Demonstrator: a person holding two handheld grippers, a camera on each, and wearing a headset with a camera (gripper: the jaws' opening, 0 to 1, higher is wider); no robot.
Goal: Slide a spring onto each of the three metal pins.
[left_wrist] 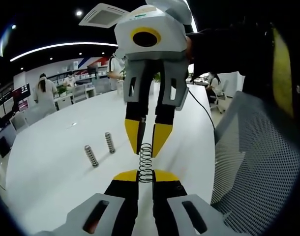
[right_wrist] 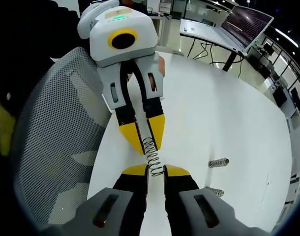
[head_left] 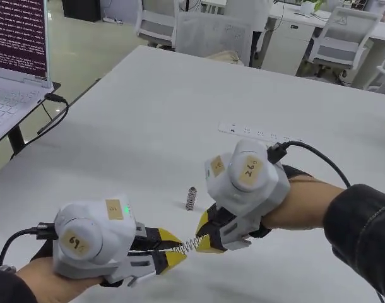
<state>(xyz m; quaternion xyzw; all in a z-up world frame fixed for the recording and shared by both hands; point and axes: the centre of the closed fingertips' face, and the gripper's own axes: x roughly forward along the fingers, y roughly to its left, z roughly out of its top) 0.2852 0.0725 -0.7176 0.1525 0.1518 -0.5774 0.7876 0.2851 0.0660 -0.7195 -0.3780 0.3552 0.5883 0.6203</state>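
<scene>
Spring of thin coiled steel wire (head_left: 187,245) spans between my two grippers above the white table (head_left: 148,126). My left gripper (head_left: 170,254) clamps one end and my right gripper (head_left: 208,235) clamps the other. The handwritten yellow sticker (head_left: 250,169) on my right gripper begins "26". Two short grey coil springs (left_wrist: 91,155) (left_wrist: 109,142) sit on the table nearby.

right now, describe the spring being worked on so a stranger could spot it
On the white table, find the near edge where the left gripper and right gripper meet tip to tip. The held spring bridges their yellow tips, clamped at both ends; the loose springs beyond sit untouched on the tabletop.
</scene>
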